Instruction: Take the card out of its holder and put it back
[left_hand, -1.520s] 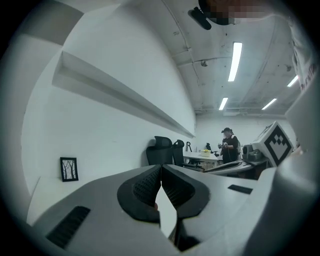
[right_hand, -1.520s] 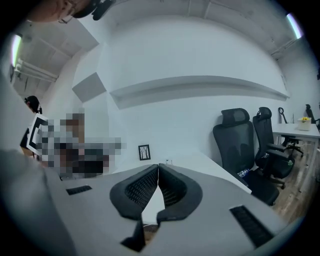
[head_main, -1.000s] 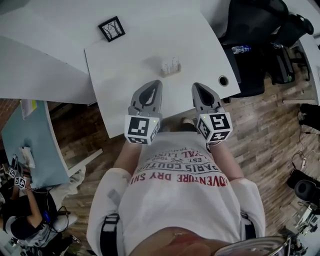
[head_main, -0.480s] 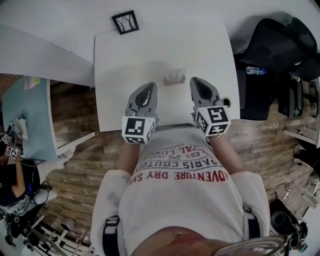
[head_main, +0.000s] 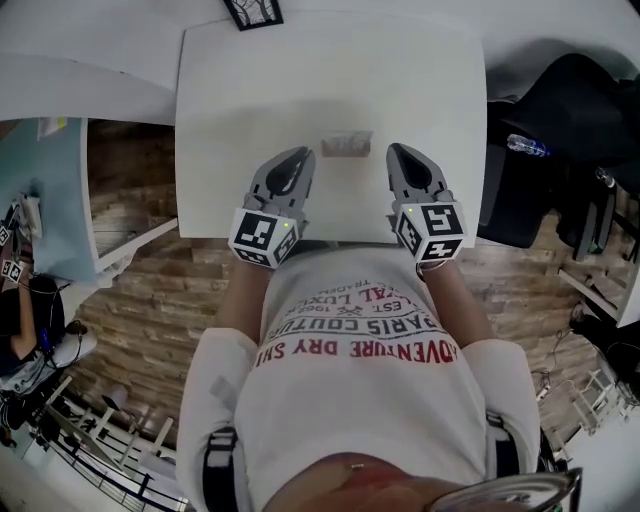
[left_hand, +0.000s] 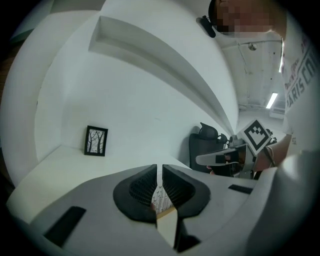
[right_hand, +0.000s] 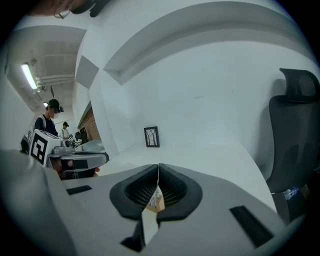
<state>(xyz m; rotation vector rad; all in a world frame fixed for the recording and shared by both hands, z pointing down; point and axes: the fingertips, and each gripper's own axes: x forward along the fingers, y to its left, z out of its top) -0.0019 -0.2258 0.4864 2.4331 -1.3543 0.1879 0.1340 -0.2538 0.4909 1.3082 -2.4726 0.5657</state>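
Card (left_hand: 161, 199) stands upright in its holder (head_main: 347, 148) on the white tabletop (head_main: 300, 80), towards the near edge. Neither pair of tongs touches it.

Left tongs (head_main: 298, 155): just left of the holder, tips over the tabletop, shut w/ nothing btwn them. The left gripper view shows the pads together, only a thin slit, w/ the card seen past them through the gap below.

Right tongs (head_main: 398, 150): just right of the holder, also shut and empty. In the right gripper view the pads meet and the card shows beyond, low down.

So the holder sits btwn the two tips.

Small black picture frame (head_main: 252, 12): well beyond the holder, at the far edge. Black office chair (head_main: 560, 110): off to the holder's right, beside the tabletop.
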